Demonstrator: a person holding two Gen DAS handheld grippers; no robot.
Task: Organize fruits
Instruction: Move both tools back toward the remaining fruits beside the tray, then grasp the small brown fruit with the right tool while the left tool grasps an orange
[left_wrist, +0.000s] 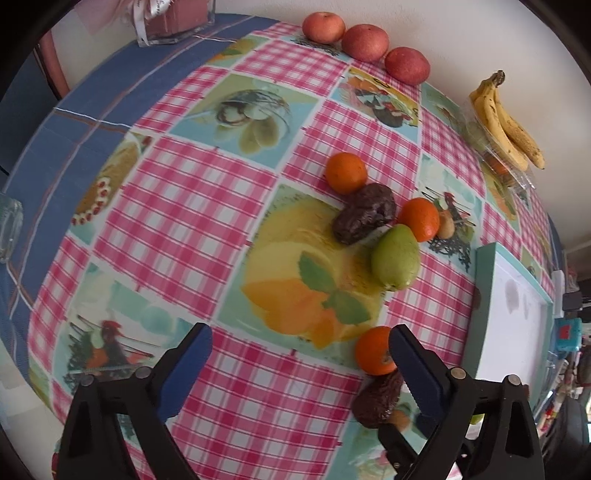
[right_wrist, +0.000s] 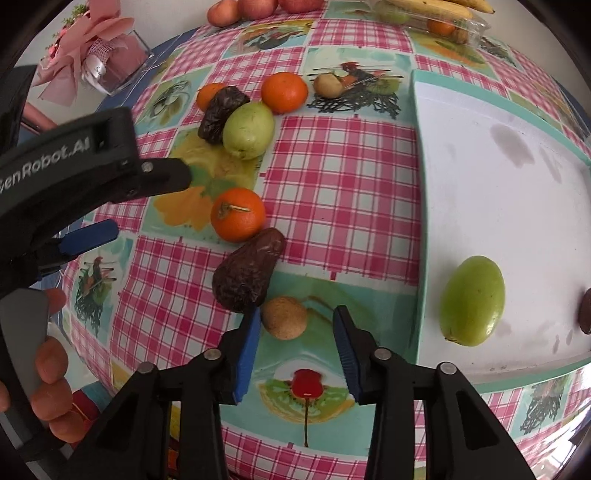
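Tablecloth (right_wrist: 332, 206), pink gingham with printed fruit panels, covers the table, a pale wall behind it. White tray (right_wrist: 498, 206) with teal rim sits on the right, holding one green fruit (right_wrist: 472, 301); a dark object at its far edge is cut off. Bananas (left_wrist: 508, 122) rest on a clear box whose contents are hard to read. Left gripper (left_wrist: 299, 354) hangs spread wide, an orange (left_wrist: 373, 350) just beside its right finger. Right gripper (right_wrist: 295, 328) is spread too, a small brown fruit (right_wrist: 284, 317) between its fingertips, untouched, with the dark avocado (right_wrist: 247, 269) just beyond.
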